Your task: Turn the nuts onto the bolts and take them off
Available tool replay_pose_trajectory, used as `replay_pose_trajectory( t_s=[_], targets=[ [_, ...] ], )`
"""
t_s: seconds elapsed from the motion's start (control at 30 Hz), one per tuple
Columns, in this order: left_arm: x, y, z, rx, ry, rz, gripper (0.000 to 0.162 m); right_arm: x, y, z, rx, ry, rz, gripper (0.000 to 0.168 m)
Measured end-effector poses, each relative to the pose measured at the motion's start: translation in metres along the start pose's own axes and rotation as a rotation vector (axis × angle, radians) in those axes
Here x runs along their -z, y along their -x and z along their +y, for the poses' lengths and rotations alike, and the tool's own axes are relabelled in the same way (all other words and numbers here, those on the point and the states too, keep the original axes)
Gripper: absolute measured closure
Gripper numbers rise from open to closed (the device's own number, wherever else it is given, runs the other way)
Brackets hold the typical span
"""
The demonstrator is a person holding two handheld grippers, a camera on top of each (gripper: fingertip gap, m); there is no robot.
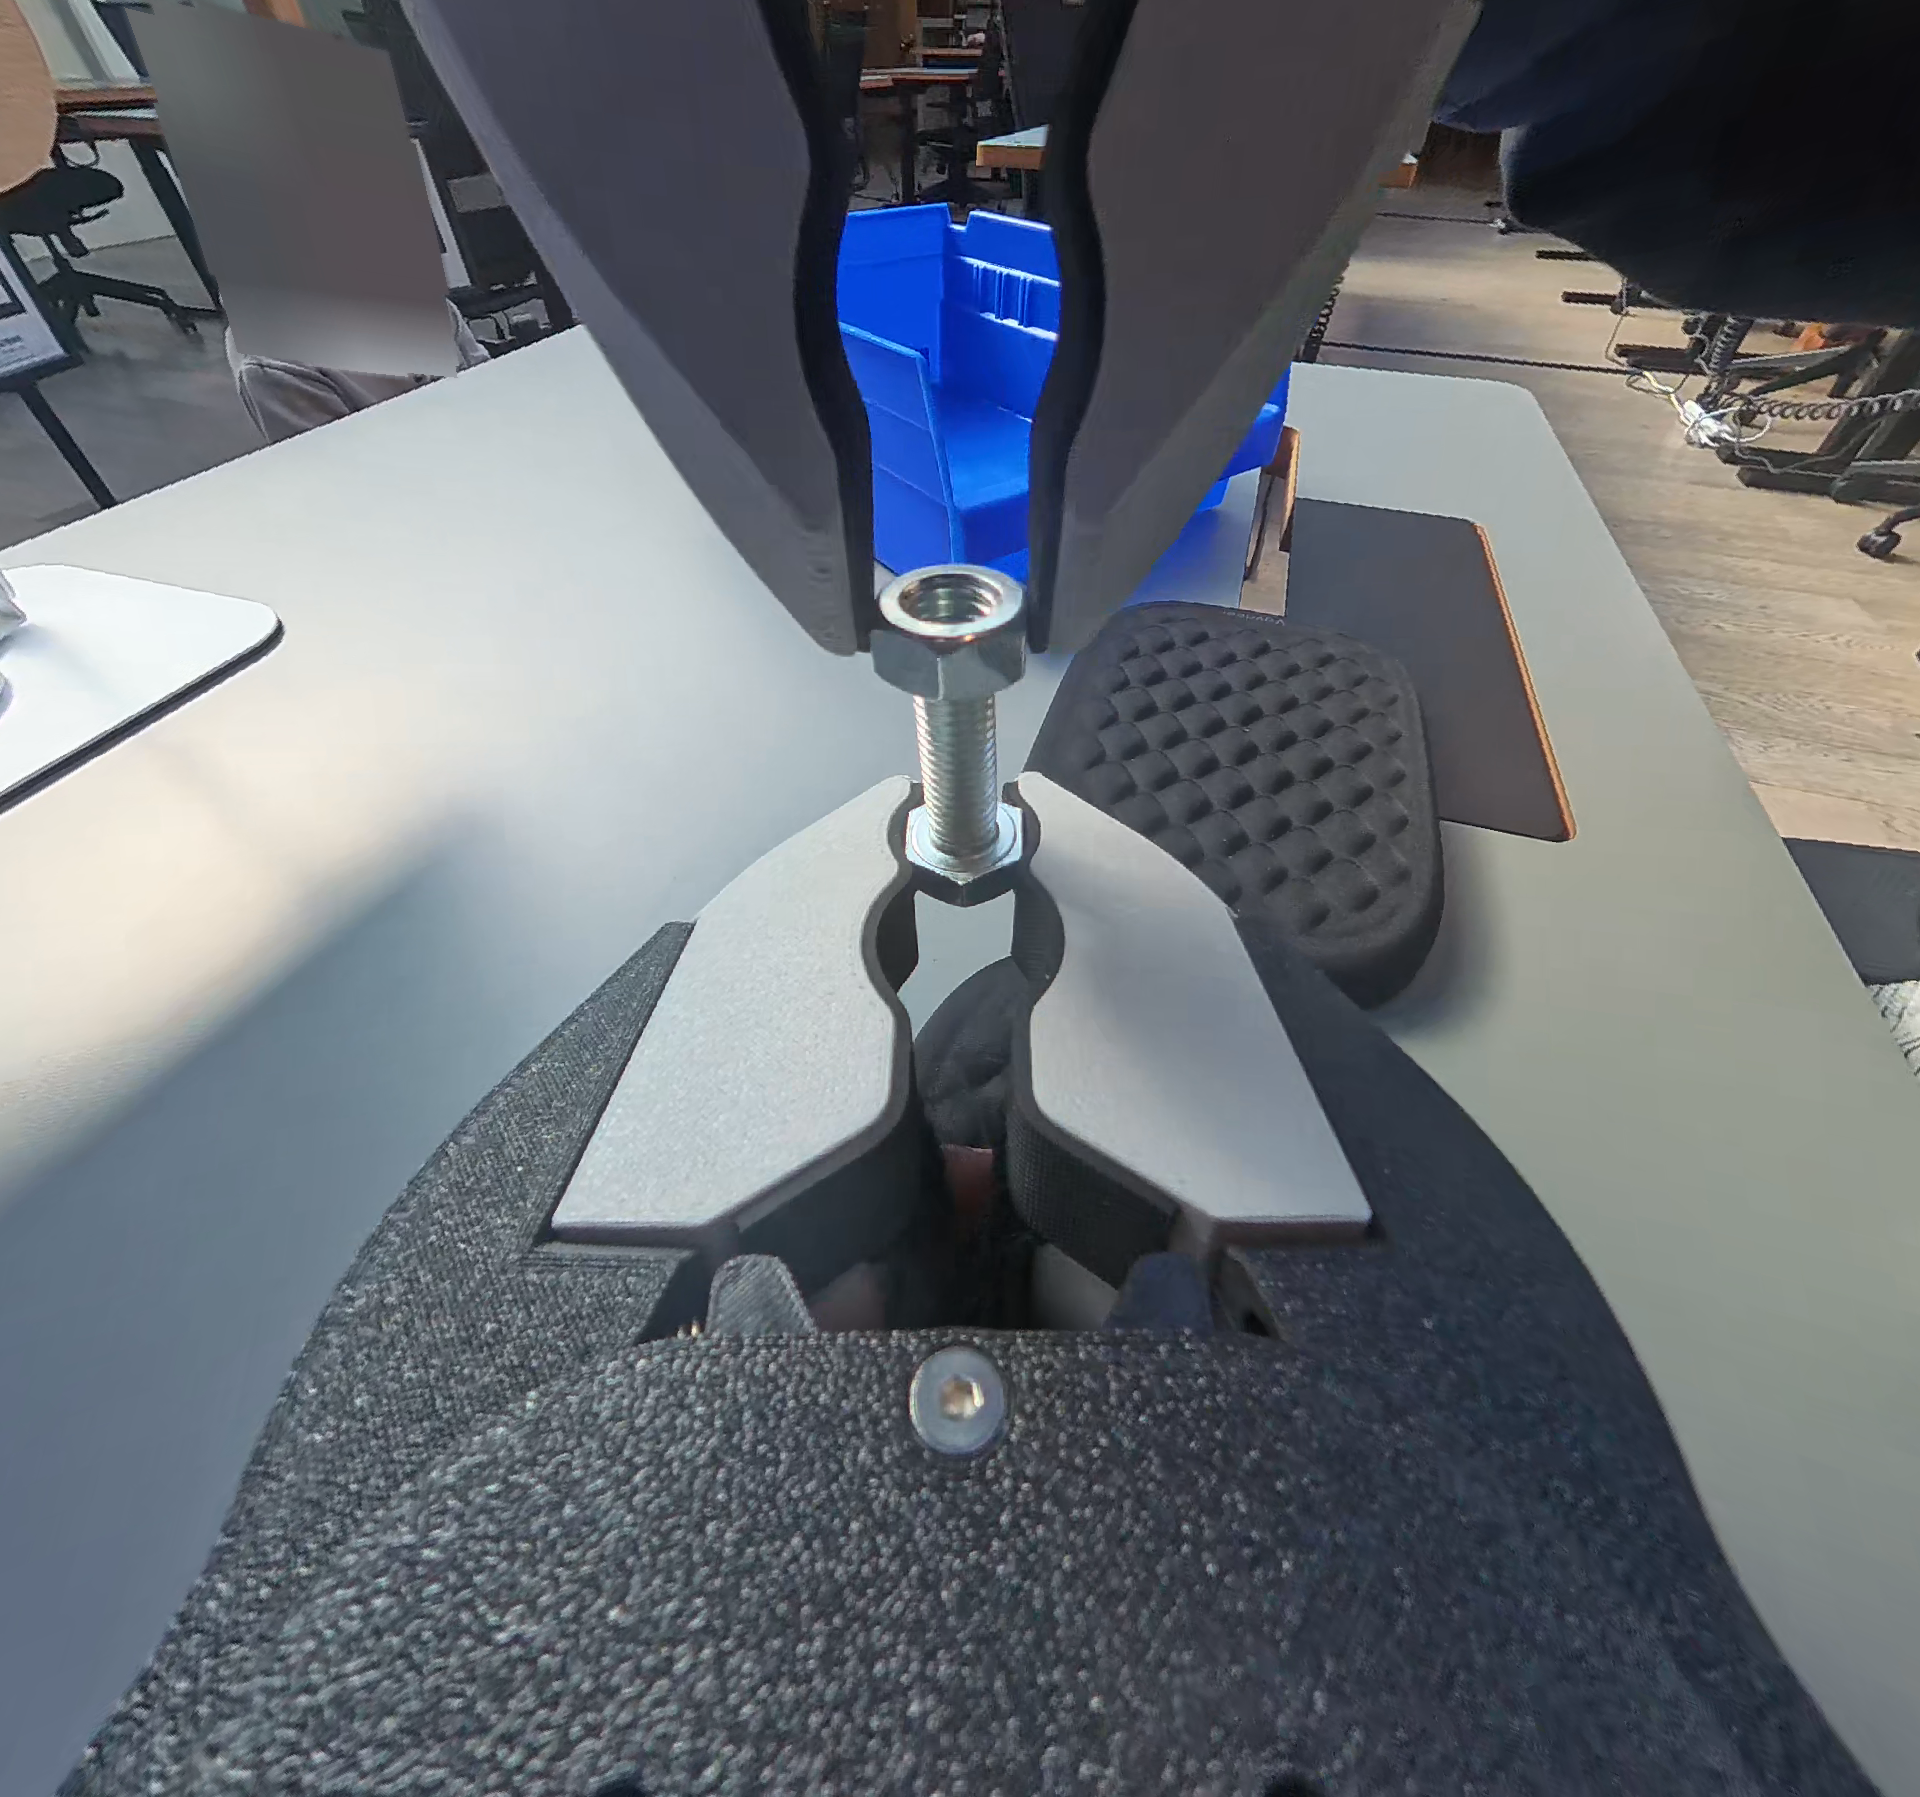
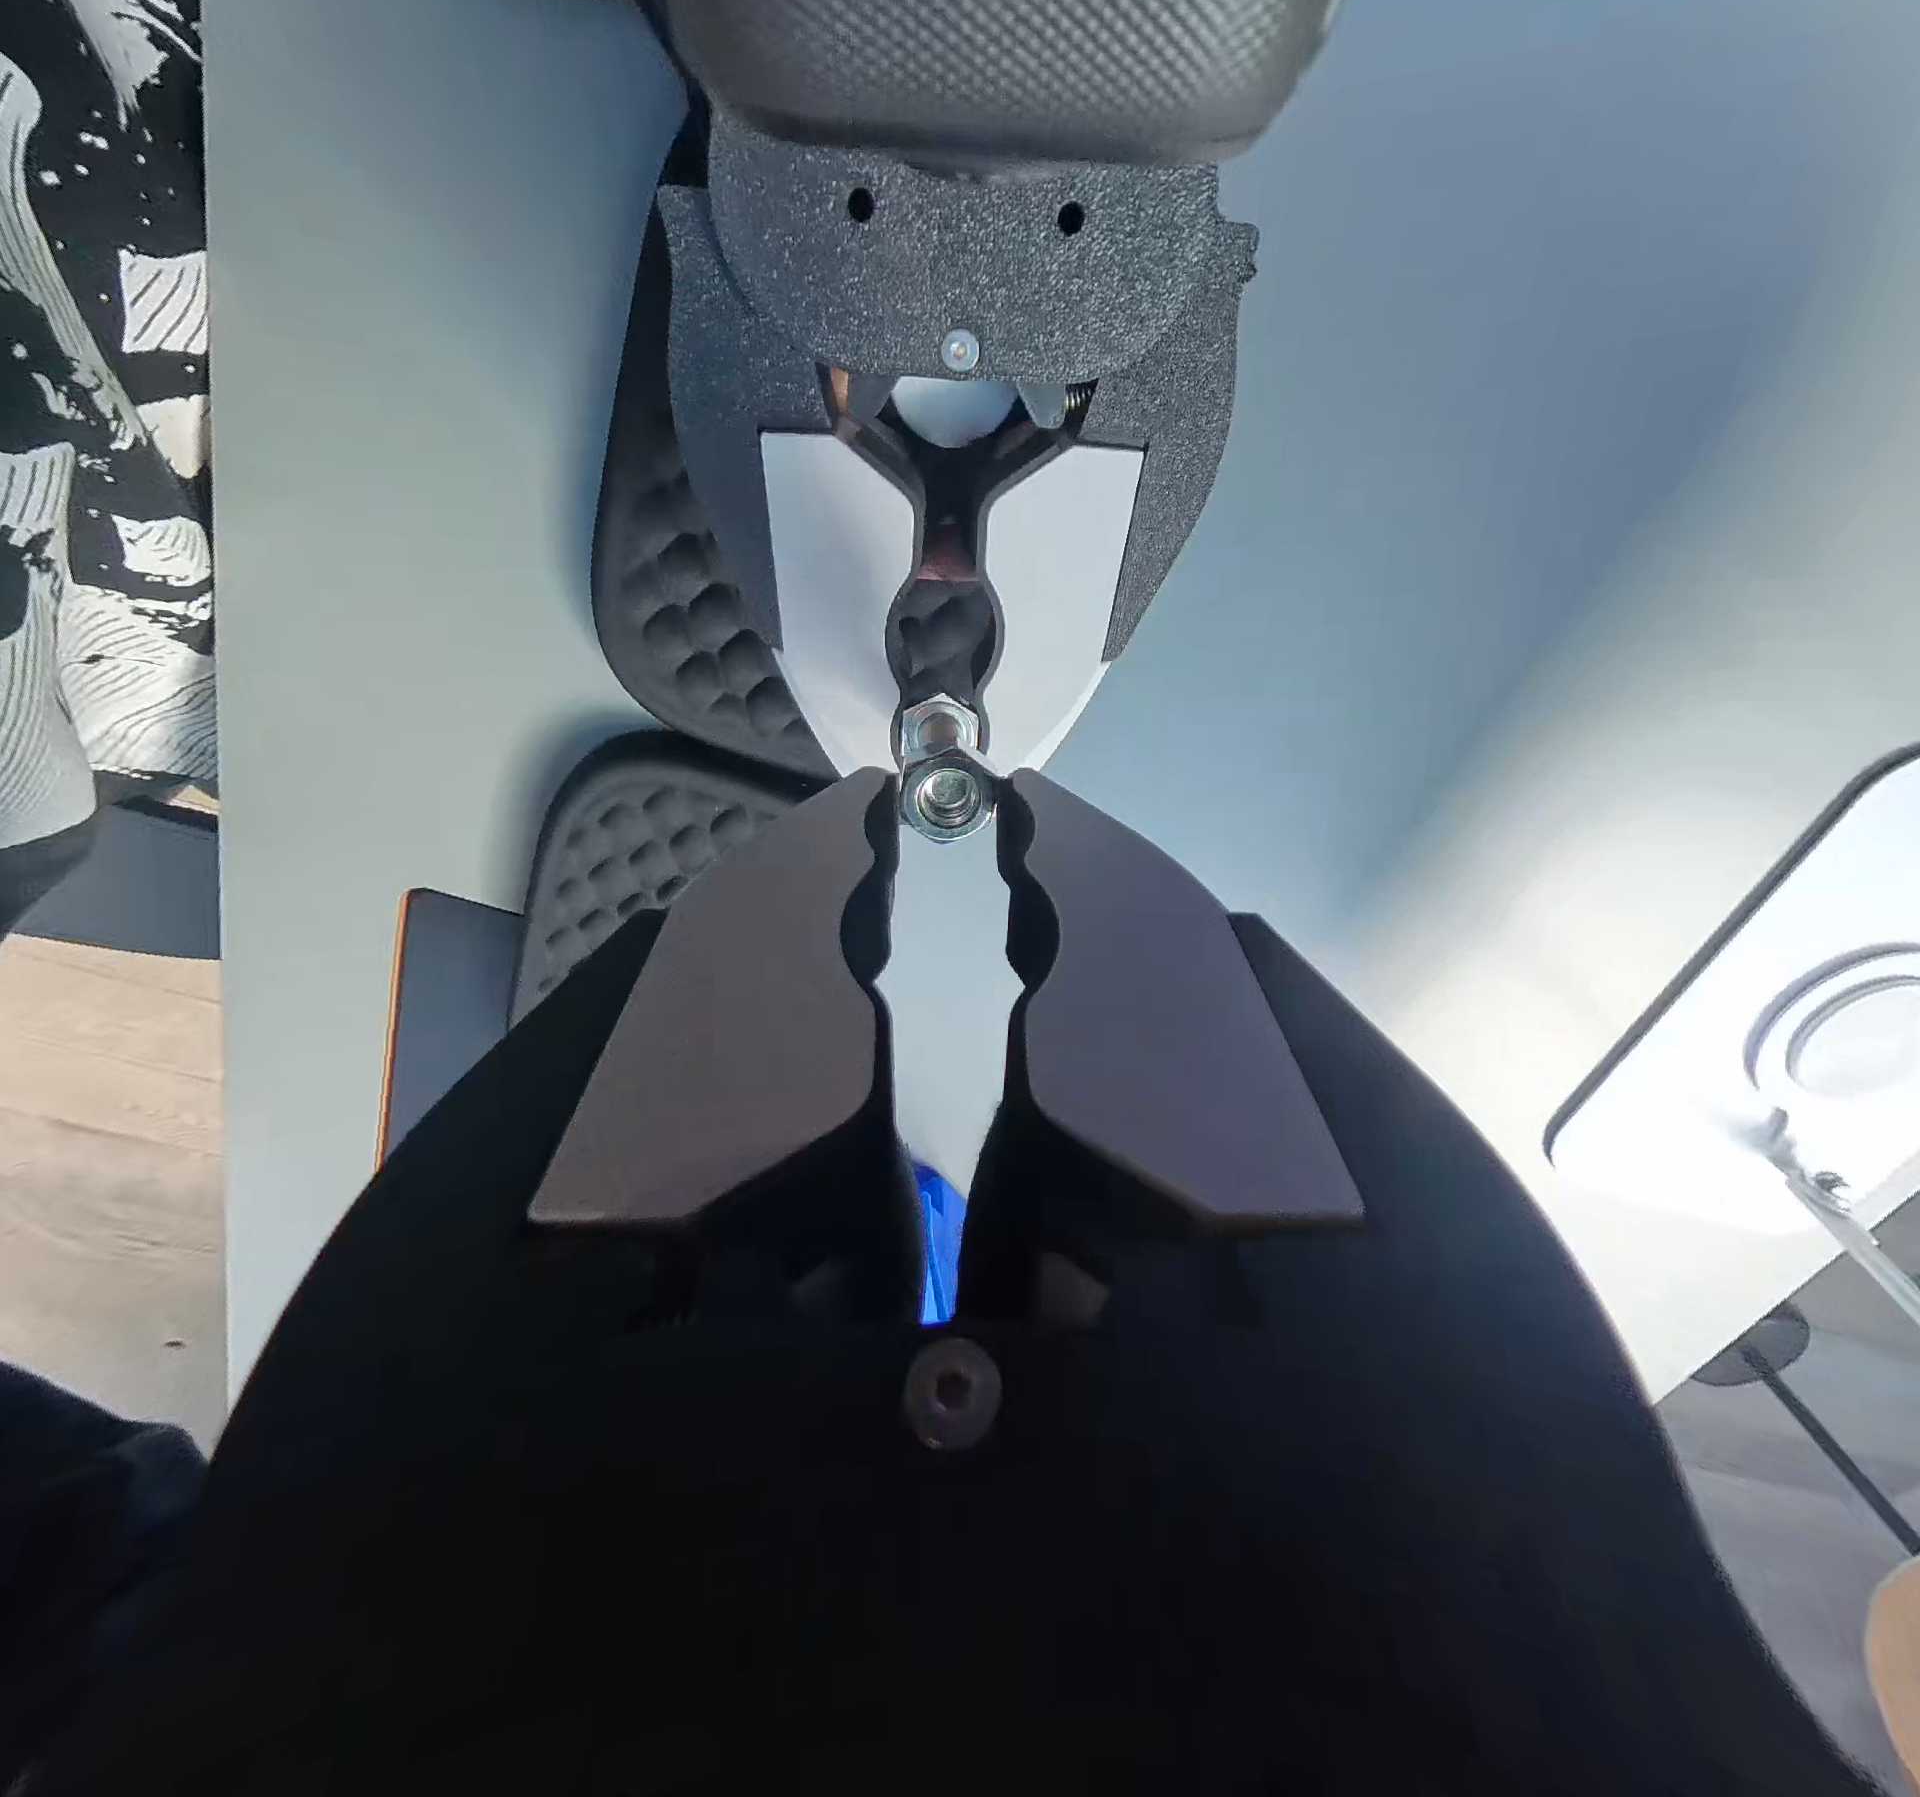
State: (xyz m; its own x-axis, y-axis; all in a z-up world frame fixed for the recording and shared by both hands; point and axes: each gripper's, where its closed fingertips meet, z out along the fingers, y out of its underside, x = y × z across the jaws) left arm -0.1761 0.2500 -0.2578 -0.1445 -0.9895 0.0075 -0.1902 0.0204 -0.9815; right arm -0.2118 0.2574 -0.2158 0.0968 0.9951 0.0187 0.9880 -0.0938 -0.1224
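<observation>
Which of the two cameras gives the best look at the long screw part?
The left wrist view: the bolt shows side-on, its threads running from its head in the left gripper up to the nut. The right wrist view looks down its end, so the nut hides the shaft.

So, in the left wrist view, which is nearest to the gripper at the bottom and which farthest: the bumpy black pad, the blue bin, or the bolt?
1. The bolt: held by its head between the left gripper tips, standing upright.
2. The bumpy black pad: just beyond, to the right, lying on the table.
3. The blue bin: farthest, at the back, behind the right gripper, which grips the nut.
</observation>
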Motion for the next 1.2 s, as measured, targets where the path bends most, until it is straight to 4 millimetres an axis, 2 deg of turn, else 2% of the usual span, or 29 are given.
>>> replay_pose_trajectory(
  t_s=[0.03, 0.1, 0.2, 0.27, 0.33, 0.47, 0.6, 0.83, 0.87, 0.93, 1.0, 1.1, 1.2],
  targets=[
    [0.000, -0.001, 0.000, -0.002, -0.001, 0.003, 0.148, 0.000, 0.000, 0.000, 0.022, -0.004, 0.016, 0.151],
    [0.000, -0.001, -0.001, -0.002, -0.005, 0.009, 0.148, 0.002, -0.001, -0.003, 0.094, -0.016, 0.028, 0.133],
    [0.001, -0.002, -0.001, 0.000, -0.008, 0.016, 0.149, 0.005, 0.000, -0.005, 0.357, -0.026, 0.003, 0.124],
    [0.001, -0.002, -0.001, 0.000, -0.008, 0.018, 0.149, 0.003, 0.002, -0.002, 0.538, -0.012, -0.017, 0.124],
    [0.001, -0.003, -0.001, -0.001, -0.007, 0.021, 0.149, 0.001, 0.002, -0.003, 0.609, -0.006, -0.043, 0.128],
    [0.000, -0.003, -0.001, -0.005, -0.005, 0.026, 0.149, -0.002, 0.005, -0.009, 0.644, -0.050, -0.117, 0.136],
    [0.000, -0.003, -0.001, -0.003, -0.006, 0.027, 0.149, -0.002, 0.007, -0.008, 0.672, -0.076, -0.134, 0.153],
    [0.000, -0.004, 0.000, -0.015, 0.002, 0.026, 0.149, -0.002, 0.010, -0.008, 0.515, -0.114, -0.108, 0.157],
    [-0.001, -0.005, 0.000, -0.019, 0.007, 0.029, 0.149, -0.002, 0.011, -0.008, 0.505, -0.116, -0.106, 0.154],
    [-0.001, -0.005, 0.001, -0.018, 0.009, 0.031, 0.149, -0.001, 0.012, -0.007, 0.487, -0.116, -0.100, 0.136],
    [-0.001, -0.006, 0.000, -0.015, 0.006, 0.036, 0.149, 0.001, 0.012, -0.005, 0.493, -0.116, -0.103, 0.129],
    [-0.001, -0.005, 0.000, -0.015, 0.004, 0.034, 0.149, 0.002, 0.011, -0.004, 0.554, -0.116, -0.103, 0.136],
    [0.000, -0.005, 0.000, -0.014, 0.001, 0.033, 0.149, 0.000, 0.007, -0.003, 0.575, -0.100, -0.094, 0.151]
  ],
)
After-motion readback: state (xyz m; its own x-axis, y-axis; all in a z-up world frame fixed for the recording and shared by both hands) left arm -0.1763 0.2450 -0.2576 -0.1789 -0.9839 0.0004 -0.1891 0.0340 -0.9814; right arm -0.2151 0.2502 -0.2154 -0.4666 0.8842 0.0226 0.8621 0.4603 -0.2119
